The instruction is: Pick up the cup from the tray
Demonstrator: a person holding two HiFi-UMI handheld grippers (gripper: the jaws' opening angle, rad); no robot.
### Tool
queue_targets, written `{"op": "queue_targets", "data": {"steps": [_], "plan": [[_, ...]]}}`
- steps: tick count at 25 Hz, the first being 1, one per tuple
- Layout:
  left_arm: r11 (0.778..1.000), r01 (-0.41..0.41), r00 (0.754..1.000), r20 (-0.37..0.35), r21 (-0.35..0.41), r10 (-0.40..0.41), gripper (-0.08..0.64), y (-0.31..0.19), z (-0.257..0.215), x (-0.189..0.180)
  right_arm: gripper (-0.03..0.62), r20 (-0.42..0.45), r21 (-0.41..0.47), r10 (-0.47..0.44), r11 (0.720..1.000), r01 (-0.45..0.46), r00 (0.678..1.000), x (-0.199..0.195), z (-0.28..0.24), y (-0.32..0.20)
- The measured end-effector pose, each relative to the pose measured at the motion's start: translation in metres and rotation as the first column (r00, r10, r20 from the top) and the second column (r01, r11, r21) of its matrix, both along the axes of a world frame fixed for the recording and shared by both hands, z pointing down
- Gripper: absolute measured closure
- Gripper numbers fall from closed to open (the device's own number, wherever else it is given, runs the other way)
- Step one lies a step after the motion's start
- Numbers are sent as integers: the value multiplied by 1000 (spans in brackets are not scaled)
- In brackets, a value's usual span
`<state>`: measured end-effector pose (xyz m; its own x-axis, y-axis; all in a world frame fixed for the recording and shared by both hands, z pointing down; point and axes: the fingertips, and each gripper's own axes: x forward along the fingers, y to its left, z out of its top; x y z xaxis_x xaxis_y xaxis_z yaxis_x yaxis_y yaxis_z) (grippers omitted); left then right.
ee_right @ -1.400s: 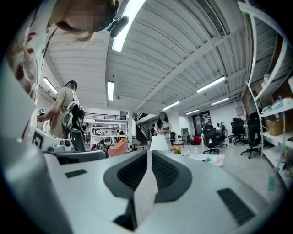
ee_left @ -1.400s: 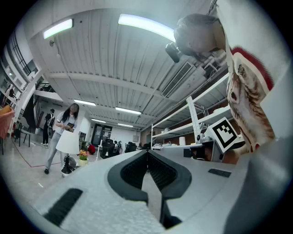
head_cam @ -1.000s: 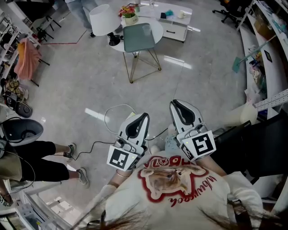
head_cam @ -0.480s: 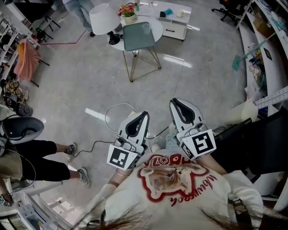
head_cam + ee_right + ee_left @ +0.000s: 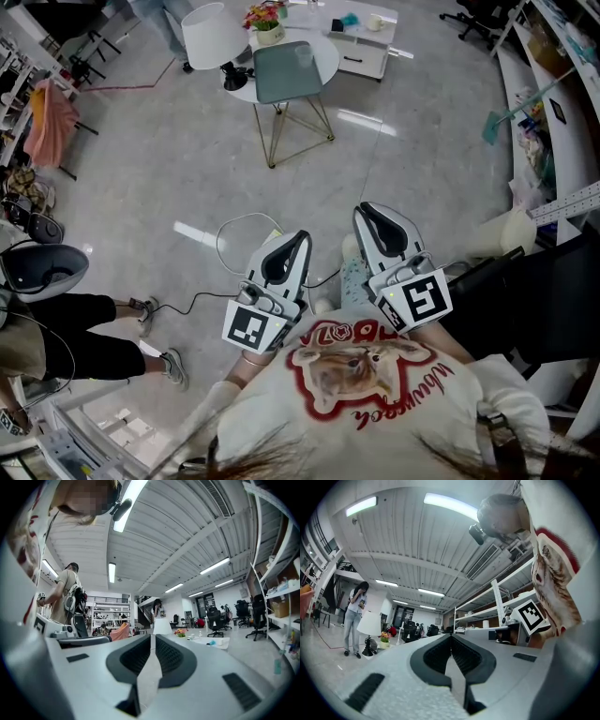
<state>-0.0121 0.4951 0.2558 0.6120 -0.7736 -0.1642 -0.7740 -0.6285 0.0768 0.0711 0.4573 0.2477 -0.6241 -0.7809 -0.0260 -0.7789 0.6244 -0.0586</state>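
Before the person's chest (image 5: 361, 370) | left gripper (image 5: 300, 242) pointing forward, jaws together, empty | right gripper (image 5: 362, 212) alongside, jaws seemingly together

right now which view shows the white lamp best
Head view: the white lamp is largest, shade and dark base clear. Left gripper view shows it small and distant; right gripper view, just its shade above the fingers.

Open-plan office, perhaps a lab: metal shelving (image 5: 495, 599), swivel chairs (image 5: 258, 613), ceiling strip lights (image 5: 450, 504).
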Motion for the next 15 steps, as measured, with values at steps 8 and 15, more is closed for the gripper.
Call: {"op": "queue_targets", "data": {"steps": [8,15], "plan": [[1000,31,1000,-2,-2,-31,546,-43,-5,-10,541,-9,19,-34,999,35,999,-12,-8,-44],[999,48,999,0,0,-48,546,-101,-5,-15,541,-20,37,-37,999,38,999,-16,-11,-102]]}}
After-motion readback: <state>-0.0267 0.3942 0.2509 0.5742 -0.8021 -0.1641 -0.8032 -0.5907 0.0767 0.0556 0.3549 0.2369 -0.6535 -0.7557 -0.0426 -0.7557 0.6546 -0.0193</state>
